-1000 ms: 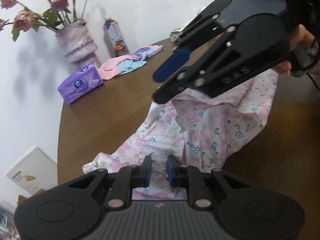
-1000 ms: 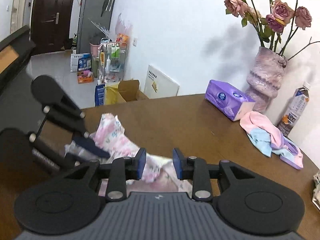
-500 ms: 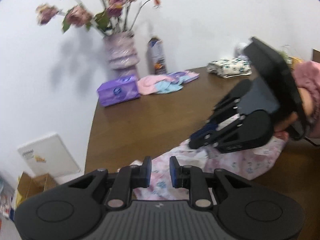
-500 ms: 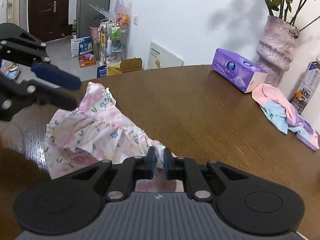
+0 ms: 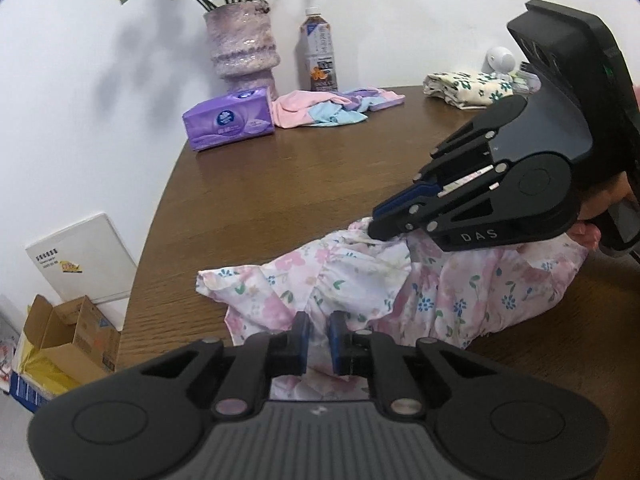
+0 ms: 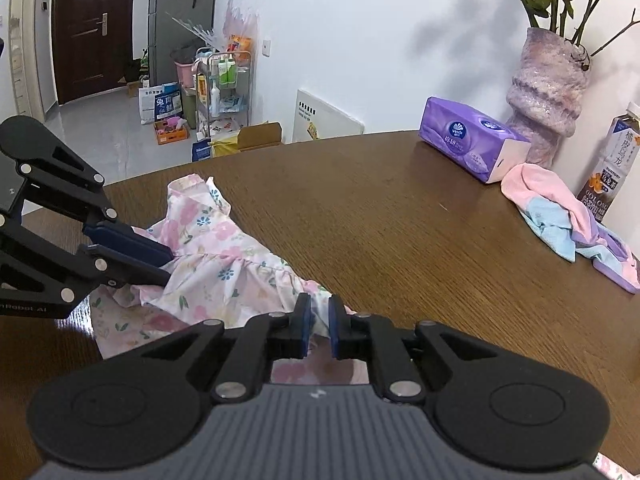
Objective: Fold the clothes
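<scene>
1. The floral garment is being kept crumpled on the brown table.
2. Its near edge is being pinched by the left gripper, fingers clenched on cloth.
3. Its far edge is being clamped by the right gripper.

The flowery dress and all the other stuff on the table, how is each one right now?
Flowery dress: crumpled on the table, pinched by both grippers.
Left hand-held gripper: shut on the dress.
Right hand-held gripper: shut on the dress.
Tissue pack: lying flat.
Bottle: upright, capped.
Vase: upright, holding roses.
Pink and blue clothes: unfolded heap.
Cream flowered cloth: folded.
</scene>
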`<action>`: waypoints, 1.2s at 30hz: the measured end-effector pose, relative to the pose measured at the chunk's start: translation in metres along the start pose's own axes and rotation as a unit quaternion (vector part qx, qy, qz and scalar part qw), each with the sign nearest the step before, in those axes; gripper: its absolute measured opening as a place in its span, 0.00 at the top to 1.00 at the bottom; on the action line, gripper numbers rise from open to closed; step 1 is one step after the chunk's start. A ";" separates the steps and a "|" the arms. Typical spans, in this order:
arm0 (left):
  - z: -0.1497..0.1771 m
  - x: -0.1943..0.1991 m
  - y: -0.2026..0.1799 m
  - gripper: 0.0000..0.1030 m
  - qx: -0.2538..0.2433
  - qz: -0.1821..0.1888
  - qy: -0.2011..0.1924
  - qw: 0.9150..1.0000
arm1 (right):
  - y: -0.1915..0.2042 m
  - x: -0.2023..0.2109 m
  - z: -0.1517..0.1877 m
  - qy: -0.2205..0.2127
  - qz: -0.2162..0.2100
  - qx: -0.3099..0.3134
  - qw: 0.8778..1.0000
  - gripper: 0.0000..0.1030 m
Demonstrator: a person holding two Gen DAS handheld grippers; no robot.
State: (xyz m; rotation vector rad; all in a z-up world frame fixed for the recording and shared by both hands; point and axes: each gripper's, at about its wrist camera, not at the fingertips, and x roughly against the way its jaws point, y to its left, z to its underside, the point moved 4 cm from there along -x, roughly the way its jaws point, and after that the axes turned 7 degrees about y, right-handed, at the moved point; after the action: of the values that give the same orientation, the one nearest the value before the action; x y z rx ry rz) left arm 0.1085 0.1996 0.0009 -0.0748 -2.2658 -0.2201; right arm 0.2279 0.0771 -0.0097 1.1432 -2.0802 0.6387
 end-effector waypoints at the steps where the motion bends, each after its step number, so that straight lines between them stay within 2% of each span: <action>1: 0.000 0.007 0.002 0.88 0.009 -0.001 -0.013 1.000 | -0.002 0.004 -0.001 -0.003 -0.003 -0.009 1.000 0.81; 2: -0.001 0.014 0.003 0.86 0.018 -0.001 -0.027 0.999 | -0.004 0.016 -0.001 -0.022 -0.007 -0.020 1.000 0.74; 3: 0.000 0.024 0.007 0.74 0.035 -0.003 -0.042 0.998 | -0.005 0.030 0.000 -0.044 -0.011 -0.031 0.998 0.59; 4: 0.001 0.033 0.010 0.56 0.053 -0.005 -0.058 0.997 | -0.007 0.043 0.001 -0.063 -0.013 -0.037 0.997 0.49; 6: 0.006 0.050 0.018 0.46 0.092 -0.018 -0.081 0.992 | -0.008 0.071 0.010 -0.091 -0.009 -0.049 0.995 0.49; 8: 0.012 0.060 0.024 0.45 0.129 -0.011 -0.092 0.987 | -0.011 0.096 0.021 -0.111 -0.004 -0.063 0.992 0.45; 11: 0.021 0.061 0.034 0.41 0.198 0.004 -0.092 0.976 | -0.016 0.115 0.043 -0.113 0.007 -0.086 0.990 0.44; 14: 0.026 0.049 0.046 0.41 0.261 0.014 -0.078 0.962 | -0.022 0.121 0.064 -0.104 0.024 -0.112 0.988 0.43; 18: 0.031 0.029 0.057 0.42 0.326 0.022 -0.054 0.944 | -0.031 0.121 0.091 -0.090 0.026 -0.154 0.984 0.43; 19: 0.031 0.030 0.058 0.43 0.330 0.020 -0.054 0.942 | -0.033 0.121 0.095 -0.089 0.025 -0.159 0.983 0.43; 21: 0.028 0.032 0.054 0.44 0.321 0.005 -0.064 0.945 | -0.035 0.120 0.100 -0.085 0.025 -0.162 0.983 0.43; 23: 0.021 0.037 0.043 0.55 0.287 -0.001 -0.071 0.955 | -0.035 0.119 0.104 -0.082 0.025 -0.160 0.983 0.43; 24: 0.018 0.038 0.037 0.61 0.266 -0.004 -0.066 0.962 | -0.035 0.117 0.105 -0.079 0.024 -0.159 0.984 0.43; 25: 0.015 0.038 0.030 0.62 0.245 -0.008 -0.060 0.968 | -0.034 0.116 0.106 -0.077 0.022 -0.158 0.984 0.43; 26: 0.014 0.036 0.026 0.62 0.231 -0.011 -0.049 0.972 | -0.033 0.115 0.106 -0.076 0.019 -0.156 0.985 0.43; 27: 0.013 0.032 0.024 0.67 0.229 -0.010 -0.037 0.973 | -0.032 0.113 0.106 -0.075 0.015 -0.154 0.985 0.43; 28: 0.013 0.027 0.023 0.86 0.227 -0.009 -0.025 0.973 | -0.031 0.113 0.106 -0.075 0.012 -0.151 0.986 0.43; 29: 0.012 0.023 0.022 0.96 0.226 -0.009 -0.013 0.974 | -0.030 0.112 0.105 -0.076 0.011 -0.147 0.986 0.43; 34: 0.004 0.033 0.011 1.00 0.205 0.000 -0.040 0.978 | -0.035 0.108 0.101 -0.066 0.033 -0.139 0.987 0.43; 36: 0.002 0.034 0.004 1.00 0.207 0.029 -0.039 0.977 | -0.039 0.105 0.103 -0.061 0.038 -0.149 0.986 0.43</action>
State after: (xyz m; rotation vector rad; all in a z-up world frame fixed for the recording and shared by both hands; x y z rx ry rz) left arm 0.0858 0.2029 0.0260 0.0702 -2.3369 0.2919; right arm 0.1872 -0.0686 0.0057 0.9569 -2.2409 0.2831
